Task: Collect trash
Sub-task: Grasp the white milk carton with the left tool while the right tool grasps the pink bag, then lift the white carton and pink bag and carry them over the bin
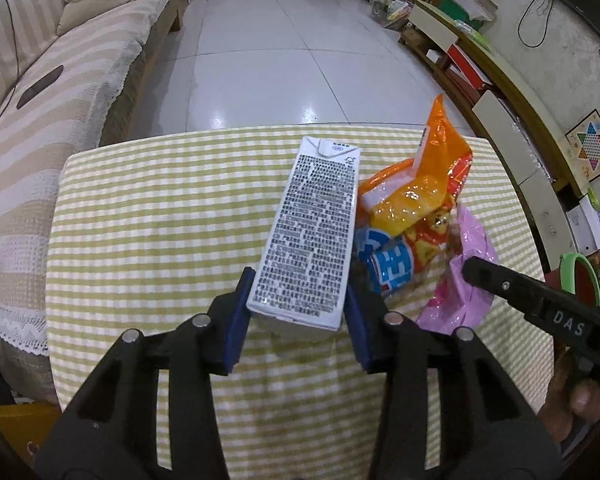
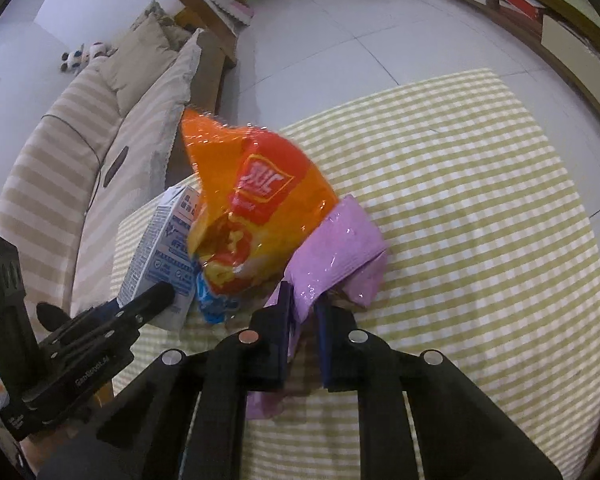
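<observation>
On a table covered by a yellow-checked cloth (image 1: 148, 216), three pieces of trash are bunched together: a white carton (image 1: 312, 236), an orange snack bag (image 1: 424, 196) at its 3 o'clock side and touching it, and a pink wrapper (image 1: 466, 280) at about 4 o'clock from the bag.

The left gripper (image 1: 298, 314) is set narrow around the near end of the carton, its blue pads (image 1: 240, 316) lying against the two long sides; the carton is judged to be clamped, though contact on the right pad is partly hidden. A carton of this kind is likely light if empty and fairly stiff along its edges, yet its flat faces can buckle under a hard squeeze. A hold across the narrow width near one end, as seen here, is judged sound, but the far end may swing on lifting.

The right gripper (image 2: 302, 316) is nearly closed, with a fold of the pink wrapper (image 2: 336, 252) pinched between its pads. The wrapper looks thin, glossy and limp; it is expected to weigh almost nothing and to slip easily, so a bunched fold is the better place to grip than a single flat edge. The orange bag (image 2: 256, 204) leans over it at 11 o'clock and may be dragged along.
</observation>
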A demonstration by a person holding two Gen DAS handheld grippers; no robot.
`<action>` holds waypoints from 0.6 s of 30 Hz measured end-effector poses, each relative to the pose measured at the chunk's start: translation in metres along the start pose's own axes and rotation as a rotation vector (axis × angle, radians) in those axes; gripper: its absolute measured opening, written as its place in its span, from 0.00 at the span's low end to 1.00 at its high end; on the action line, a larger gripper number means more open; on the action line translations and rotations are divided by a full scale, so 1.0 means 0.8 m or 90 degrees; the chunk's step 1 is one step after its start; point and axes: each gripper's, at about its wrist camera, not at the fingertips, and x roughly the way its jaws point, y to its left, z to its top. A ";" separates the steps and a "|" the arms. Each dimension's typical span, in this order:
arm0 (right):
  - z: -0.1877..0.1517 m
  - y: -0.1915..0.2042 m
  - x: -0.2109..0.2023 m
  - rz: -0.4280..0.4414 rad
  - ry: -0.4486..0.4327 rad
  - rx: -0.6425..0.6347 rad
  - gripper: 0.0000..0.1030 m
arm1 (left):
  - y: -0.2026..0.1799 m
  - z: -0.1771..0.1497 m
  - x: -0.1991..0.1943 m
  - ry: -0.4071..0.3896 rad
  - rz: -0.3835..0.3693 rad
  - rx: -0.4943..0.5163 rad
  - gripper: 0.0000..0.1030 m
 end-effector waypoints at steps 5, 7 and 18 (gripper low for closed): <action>-0.017 -0.001 -0.023 0.014 -0.007 -0.004 0.08 | 0.005 -0.011 -0.025 -0.015 0.002 -0.012 0.38; -0.023 0.001 -0.037 0.018 -0.013 -0.009 0.08 | 0.006 -0.016 -0.039 -0.026 0.003 -0.016 0.38; -0.058 0.023 -0.119 0.013 -0.060 -0.052 0.07 | -0.011 -0.044 -0.121 -0.077 -0.009 -0.027 0.36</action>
